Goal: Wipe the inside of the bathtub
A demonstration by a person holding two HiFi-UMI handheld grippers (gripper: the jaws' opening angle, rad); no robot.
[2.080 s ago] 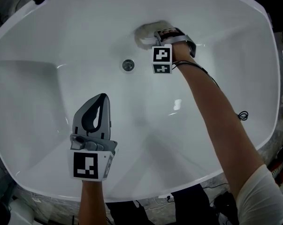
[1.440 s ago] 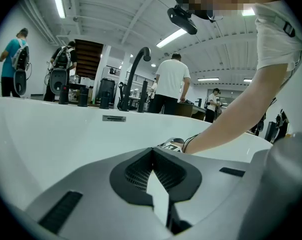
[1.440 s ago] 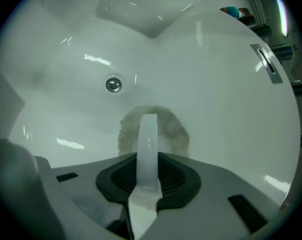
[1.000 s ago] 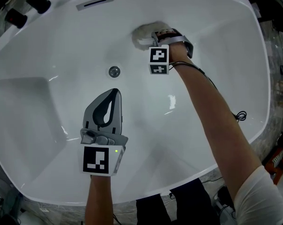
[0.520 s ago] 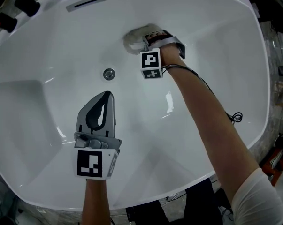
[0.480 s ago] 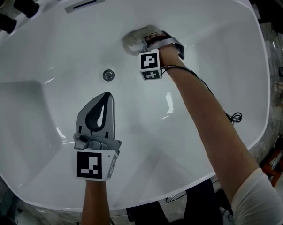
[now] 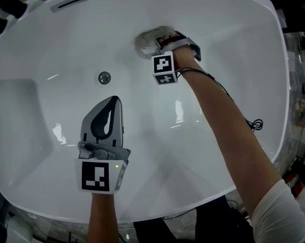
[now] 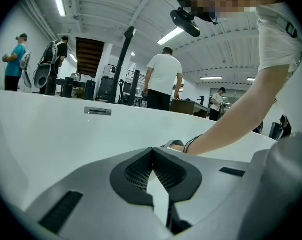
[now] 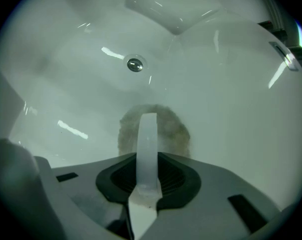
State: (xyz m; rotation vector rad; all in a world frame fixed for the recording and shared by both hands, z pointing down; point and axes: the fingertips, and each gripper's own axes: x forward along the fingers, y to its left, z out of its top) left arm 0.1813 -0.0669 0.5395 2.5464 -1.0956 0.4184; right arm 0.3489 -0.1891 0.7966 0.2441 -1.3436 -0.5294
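Inside the bathtub (image 7: 238, 29), from above
scrubbing pad (image 7: 146, 40) at the far side, in the right claw (image 7: 158, 41); drain (image 7: 104, 77) to its left; left claw (image 7: 112, 101) nearer, just before the drain

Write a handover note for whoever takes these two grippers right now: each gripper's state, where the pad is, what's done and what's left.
Left gripper: jaws together, holding nothing, hovering over the near half of the bathtub.
Right gripper: shut on the pale handle strip of the wiping pad.
The pad lies flat against the tub's far inner slope, up and to the right of the drain in the head view.
Done: cannot tell; the surface shows no wipe trace or dirt.
Left: probably the rest of the inside; treat it all as unwiped.
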